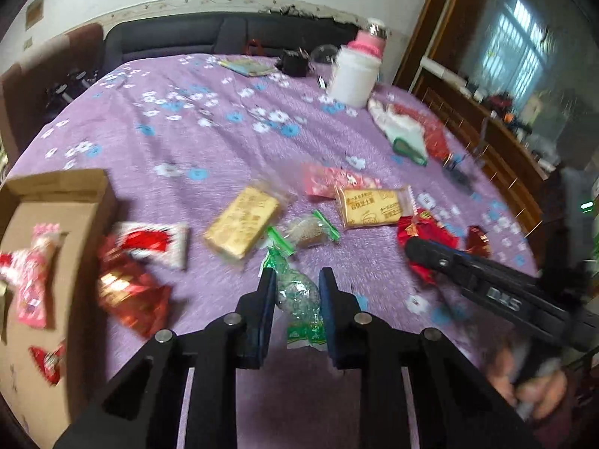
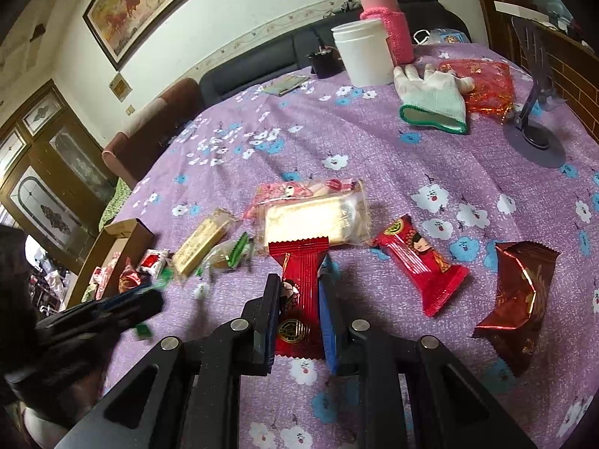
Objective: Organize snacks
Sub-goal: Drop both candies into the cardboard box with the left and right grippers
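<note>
My left gripper is shut on a clear snack packet with green print, low over the purple flowered tablecloth. My right gripper is shut on a red wrapped snack with a doll picture. The cardboard box lies at the left with pink and red snacks inside. Loose on the cloth are a yellow cake bar, a green-edged sesame sweet, a cheese-cake packet, a second red doll snack and a dark red packet.
A white jar, a pink-sleeved bottle, a white work glove, a red mesh bag and a phone stand sit at the far side. A dark sofa stands behind the table.
</note>
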A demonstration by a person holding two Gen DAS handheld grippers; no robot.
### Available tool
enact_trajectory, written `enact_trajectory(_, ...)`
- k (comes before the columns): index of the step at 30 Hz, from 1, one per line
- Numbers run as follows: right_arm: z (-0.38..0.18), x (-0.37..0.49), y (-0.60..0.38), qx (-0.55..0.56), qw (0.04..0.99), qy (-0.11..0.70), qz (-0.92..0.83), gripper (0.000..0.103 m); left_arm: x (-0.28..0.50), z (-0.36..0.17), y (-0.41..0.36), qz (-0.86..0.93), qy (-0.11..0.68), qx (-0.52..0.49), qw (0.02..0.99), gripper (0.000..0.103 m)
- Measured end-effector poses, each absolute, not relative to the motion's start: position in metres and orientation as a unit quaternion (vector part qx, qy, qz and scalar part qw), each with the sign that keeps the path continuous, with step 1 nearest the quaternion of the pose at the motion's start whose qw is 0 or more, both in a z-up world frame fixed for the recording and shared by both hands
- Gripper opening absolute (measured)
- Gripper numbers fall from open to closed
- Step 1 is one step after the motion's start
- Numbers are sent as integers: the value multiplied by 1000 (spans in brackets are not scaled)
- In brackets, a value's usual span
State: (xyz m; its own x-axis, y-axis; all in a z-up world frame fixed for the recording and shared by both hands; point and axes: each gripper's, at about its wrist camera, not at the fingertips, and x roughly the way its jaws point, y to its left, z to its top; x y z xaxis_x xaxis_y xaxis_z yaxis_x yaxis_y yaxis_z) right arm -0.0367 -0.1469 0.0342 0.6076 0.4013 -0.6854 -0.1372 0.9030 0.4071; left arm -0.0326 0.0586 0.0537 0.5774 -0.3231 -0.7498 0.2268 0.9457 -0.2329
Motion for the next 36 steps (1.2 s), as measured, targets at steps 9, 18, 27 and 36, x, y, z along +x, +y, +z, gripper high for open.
enact_trajectory(9, 41, -47, -116, 126, 884, 415, 173, 21, -81, 89, 179, -81, 394, -92, 911, 23)
enact_trajectory(18, 76, -65, 14, 77, 854, 425, 291, 22, -83, 66, 295, 23, 421, -138, 896, 23)
enact_trajectory(27, 68, -71, 145, 2, 813, 456, 362, 22, -79, 39, 331, 30, 449, -175, 875, 23)
enact_trajectory(36, 39, -64, 189, -20, 803, 471, 365, 23, -100, 55, 345, 24, 415, -200, 887, 71)
